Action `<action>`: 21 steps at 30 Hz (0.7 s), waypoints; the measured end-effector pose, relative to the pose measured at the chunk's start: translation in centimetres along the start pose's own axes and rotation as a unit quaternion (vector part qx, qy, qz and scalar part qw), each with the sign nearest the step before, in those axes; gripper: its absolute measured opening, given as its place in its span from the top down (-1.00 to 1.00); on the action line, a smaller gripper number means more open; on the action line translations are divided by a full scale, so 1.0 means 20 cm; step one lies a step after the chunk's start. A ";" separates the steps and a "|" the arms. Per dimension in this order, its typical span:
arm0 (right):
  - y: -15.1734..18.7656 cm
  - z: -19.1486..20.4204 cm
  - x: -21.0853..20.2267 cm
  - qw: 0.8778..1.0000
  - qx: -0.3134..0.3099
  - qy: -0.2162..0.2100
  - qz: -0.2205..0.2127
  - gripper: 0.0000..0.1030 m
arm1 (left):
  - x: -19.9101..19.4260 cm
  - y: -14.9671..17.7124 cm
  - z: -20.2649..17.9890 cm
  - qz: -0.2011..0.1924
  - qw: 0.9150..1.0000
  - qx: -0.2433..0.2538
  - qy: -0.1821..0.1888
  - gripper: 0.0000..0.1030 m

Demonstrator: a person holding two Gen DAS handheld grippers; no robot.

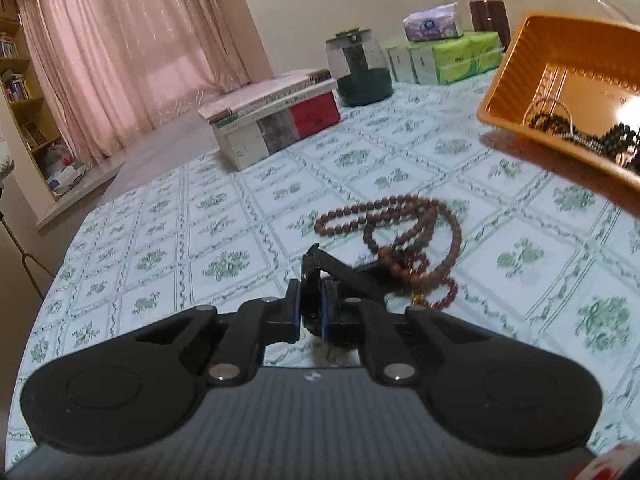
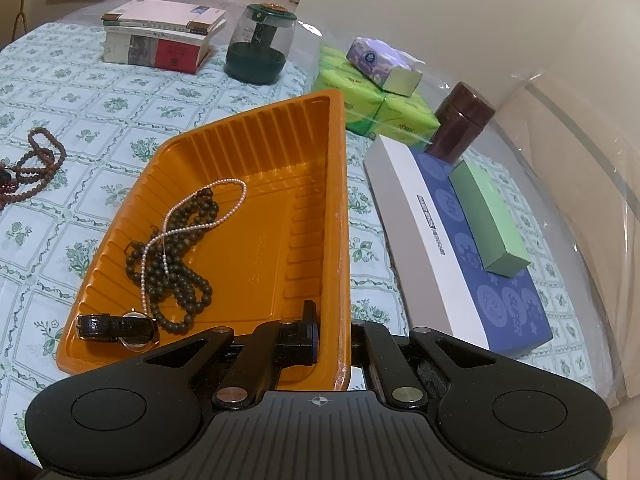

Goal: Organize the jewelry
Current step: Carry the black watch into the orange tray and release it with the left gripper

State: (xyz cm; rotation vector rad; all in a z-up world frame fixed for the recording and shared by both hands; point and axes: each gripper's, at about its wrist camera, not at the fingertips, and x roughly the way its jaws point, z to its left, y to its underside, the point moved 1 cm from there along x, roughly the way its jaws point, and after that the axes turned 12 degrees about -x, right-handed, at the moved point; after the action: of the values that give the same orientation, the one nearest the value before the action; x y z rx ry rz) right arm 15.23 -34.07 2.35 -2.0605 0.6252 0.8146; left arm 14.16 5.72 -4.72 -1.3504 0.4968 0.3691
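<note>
Left wrist view is showing the left gripper (image 1: 316, 316) clenched on a black watch (image 1: 320, 280), its strap sticking up and to the right from between the fingers. Just beyond those fingers, reddish-brown bead strings (image 1: 400, 236) are lying in a loose tangle on the flowered tablecloth (image 1: 200, 240), with a small red bracelet (image 1: 436, 288) at their near end. The orange tray (image 1: 516, 92) is sitting up and to the right of the beads, tilted in this view, with dark jewelry already pooled inside.

From the right wrist, the right gripper (image 2: 334, 344) is pinching the tray's near right wall, one finger inside and the other outside, so it is holding the tray. Inside the tray are lying dark bead strings (image 2: 184, 248), a thin pearl strand (image 2: 192, 216) and another watch (image 2: 116, 328) at the near left corner.

The move ahead is probably carrying the held watch rightward to the tray; the left gripper is the nearer to the beads, which are lying well left of the tray.
</note>
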 end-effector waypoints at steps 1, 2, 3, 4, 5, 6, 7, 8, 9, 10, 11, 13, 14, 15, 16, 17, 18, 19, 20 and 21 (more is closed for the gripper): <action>0.00 0.00 0.00 1.000 0.000 0.000 0.000 0.93 | -0.01 -0.02 0.00 -0.003 1.000 -0.002 0.002 0.83; 0.00 0.00 0.00 1.000 0.000 0.000 -0.001 0.93 | -0.02 -0.03 -0.01 -0.004 1.000 -0.003 0.004 0.83; 0.00 0.00 0.00 1.000 0.000 0.000 -0.001 0.93 | -0.03 -0.05 -0.02 -0.006 1.000 -0.003 0.007 0.83; 0.00 0.00 0.00 1.000 -0.001 0.000 -0.002 0.93 | -0.03 -0.06 -0.02 -0.008 1.000 -0.002 0.009 0.83; 0.00 0.01 0.00 1.000 -0.002 0.000 -0.002 0.93 | -0.04 -0.07 -0.03 -0.010 1.000 -0.002 0.011 0.83; 0.00 0.00 0.00 1.000 -0.002 -0.001 -0.003 0.93 | -0.04 -0.09 -0.04 -0.012 1.000 -0.003 0.014 0.83; 0.00 0.00 0.00 1.000 -0.002 -0.001 -0.003 0.93 | -0.05 -0.10 -0.05 -0.015 1.000 -0.004 0.017 0.83; 0.00 0.01 0.00 1.000 -0.002 -0.001 -0.004 0.93 | -0.05 -0.11 -0.06 -0.017 1.000 -0.003 0.019 0.83; 0.00 0.01 -0.01 1.000 -0.002 -0.001 -0.004 0.93 | -0.06 -0.13 -0.07 -0.019 1.000 -0.002 0.022 0.83; 0.00 0.01 -0.01 1.000 -0.003 0.000 -0.005 0.92 | -0.06 -0.13 -0.08 -0.020 1.000 -0.001 0.023 0.83; 0.00 0.01 -0.01 1.000 -0.003 0.000 -0.006 0.92 | -0.07 -0.15 -0.09 -0.021 0.999 -0.002 0.027 0.83; 0.00 0.01 -0.01 1.000 -0.003 -0.001 -0.007 0.92 | -0.07 -0.17 -0.11 -0.022 0.999 -0.001 0.033 0.83; 0.00 0.01 -0.01 1.000 -0.003 -0.001 -0.006 0.92 | -0.07 -0.18 -0.13 -0.024 0.999 0.000 0.036 0.83; 0.00 0.01 -0.01 1.000 -0.002 -0.001 -0.006 0.92 | -0.08 -0.20 -0.15 -0.025 0.999 0.000 0.041 0.83; 0.00 0.01 -0.01 1.000 -0.001 -0.001 -0.006 0.92 | -0.08 -0.21 -0.17 -0.027 0.999 0.000 0.045 0.83; 0.00 0.01 -0.01 1.000 -0.001 -0.002 -0.007 0.92 | -0.09 -0.23 -0.19 -0.029 0.998 0.001 0.051 0.83; 0.00 0.01 -0.01 1.000 -0.001 -0.002 -0.007 0.92 | -0.09 -0.25 -0.22 -0.031 0.998 0.002 0.057 0.83; 0.01 0.01 -0.01 1.000 0.000 -0.002 -0.007 0.92 | -0.09 -0.27 -0.26 -0.033 0.997 0.002 0.066 0.83; 0.01 0.01 -0.01 1.000 0.000 -0.003 -0.007 0.92 | -0.09 -0.29 -0.29 -0.035 0.997 0.001 0.076 0.83; 0.01 0.01 -0.01 1.000 0.000 -0.004 -0.008 0.92 | -0.09 -0.31 -0.34 -0.036 0.996 0.002 0.087 0.83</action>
State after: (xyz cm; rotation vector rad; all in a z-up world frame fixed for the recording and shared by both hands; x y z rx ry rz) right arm 14.97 -33.97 2.28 -2.0582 0.6046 0.8125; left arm 14.95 -2.06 0.48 -1.3990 0.5901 0.1920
